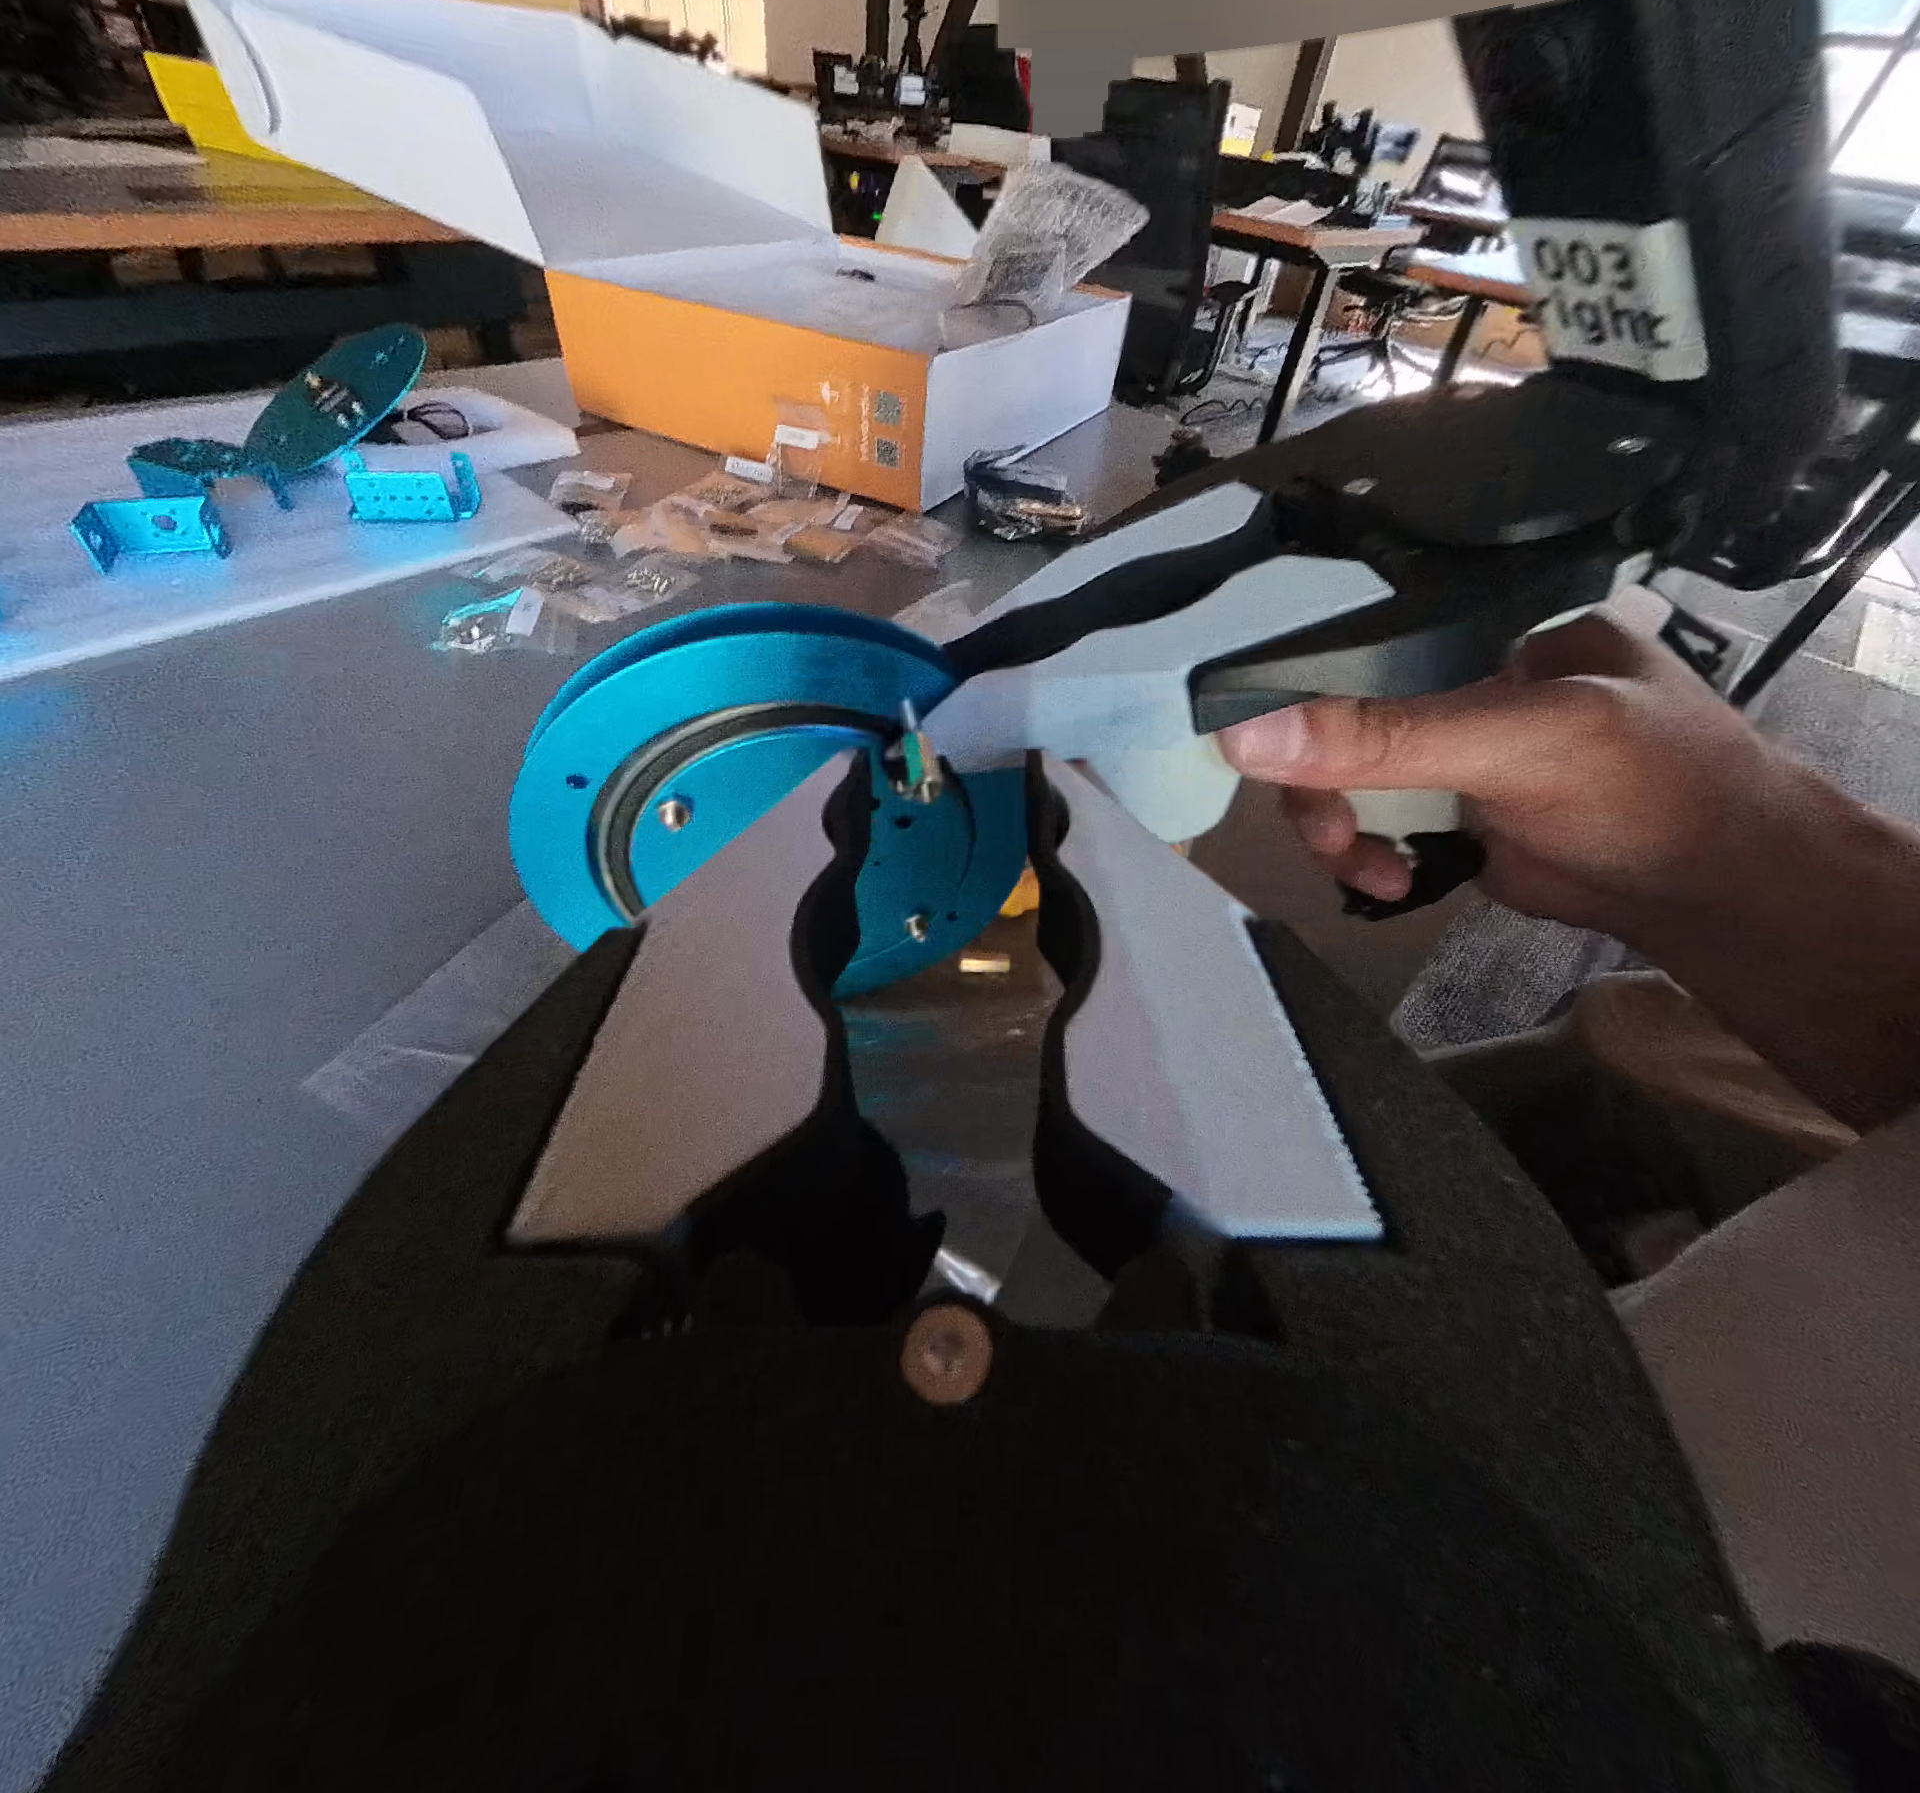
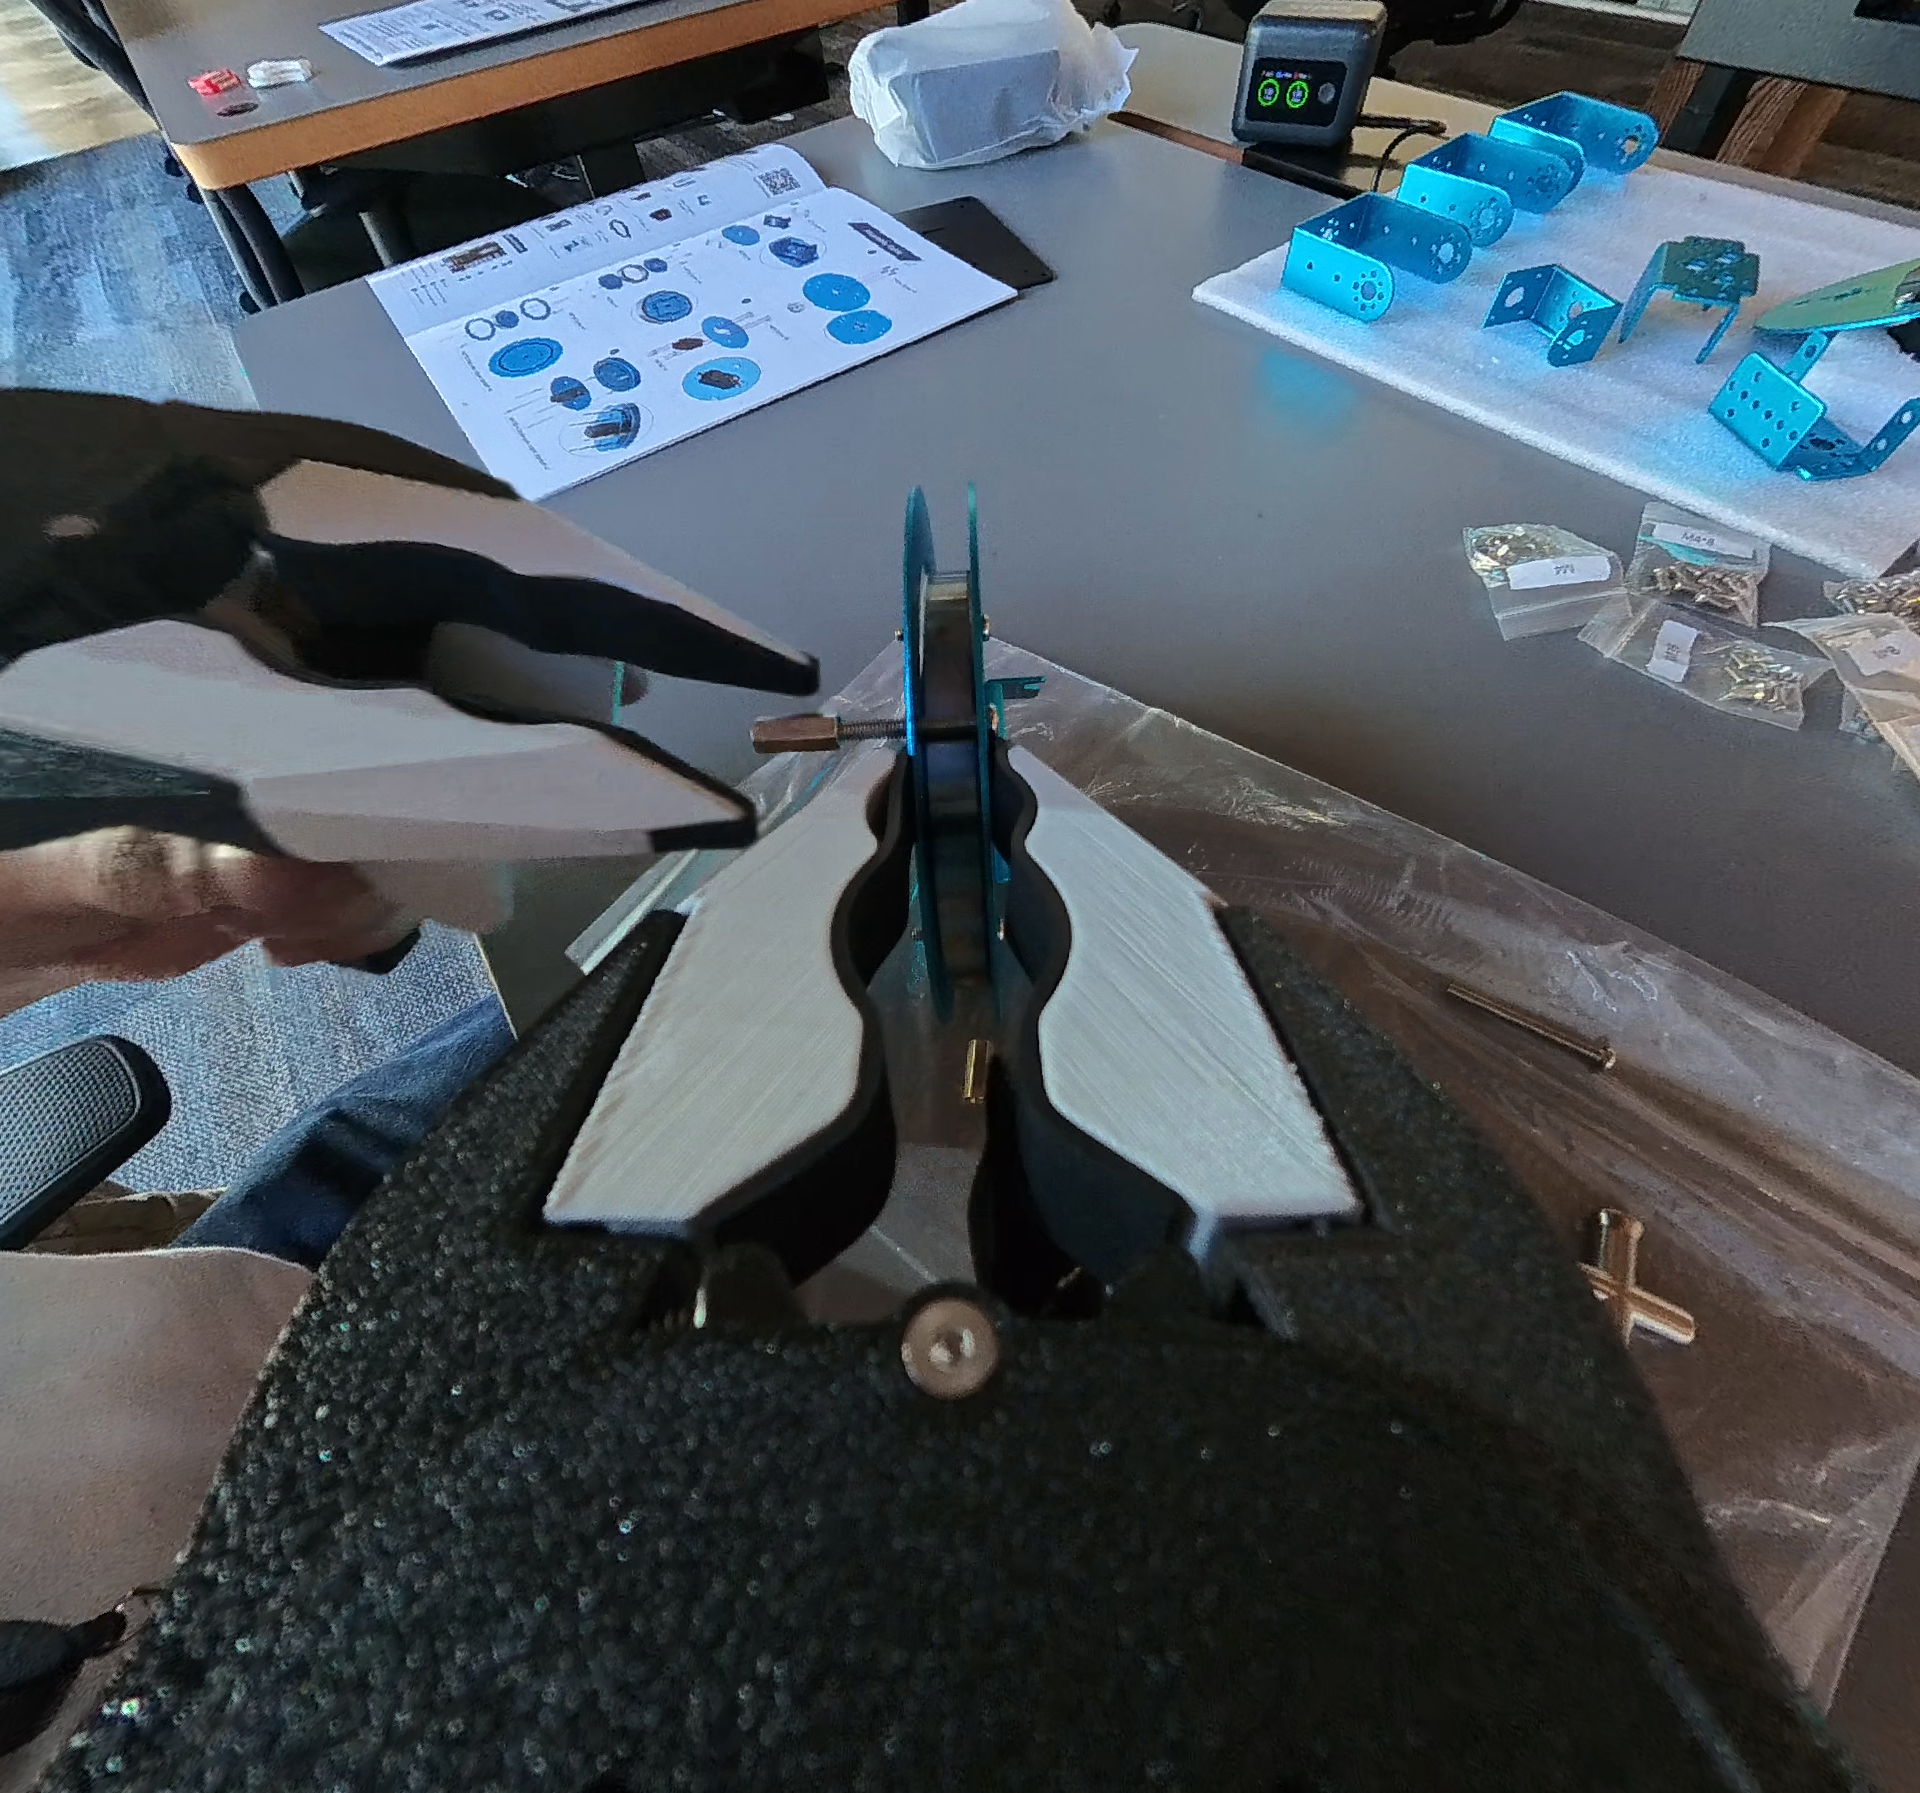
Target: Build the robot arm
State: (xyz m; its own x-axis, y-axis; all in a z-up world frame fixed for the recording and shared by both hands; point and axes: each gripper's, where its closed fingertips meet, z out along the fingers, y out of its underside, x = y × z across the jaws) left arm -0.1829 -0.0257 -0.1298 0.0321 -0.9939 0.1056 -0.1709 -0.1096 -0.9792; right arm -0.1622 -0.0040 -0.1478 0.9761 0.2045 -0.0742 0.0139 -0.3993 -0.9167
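Observation:
My right gripper (image 2: 951, 756) is shut on a blue round disc assembly (image 2: 940, 600) and holds it upright, edge-on, above the grey table (image 2: 1195, 517). A brass standoff (image 2: 790, 733) on a screw sticks out of the disc's left face. My left gripper (image 2: 781, 751) is open, with its fingertips above and below the standoff and apart from it. In the left wrist view the disc (image 1: 727, 704) shows its face, the standoff (image 1: 914, 767) sits between my open left gripper (image 1: 940, 787), and the right gripper (image 1: 940, 694) grips the disc's rim from the right.
A clear plastic sheet (image 2: 1455, 1016) lies under the disc with a long screw (image 2: 1527, 1021) and a cross wrench (image 2: 1636, 1276). Blue brackets (image 2: 1382, 257) lie on white foam, near screw bags (image 2: 1694, 569). An open booklet (image 2: 686, 309) lies farther back, and an open orange-and-white box (image 1: 831, 372) stands nearby. The tips of both grippers are at nearly the same place.

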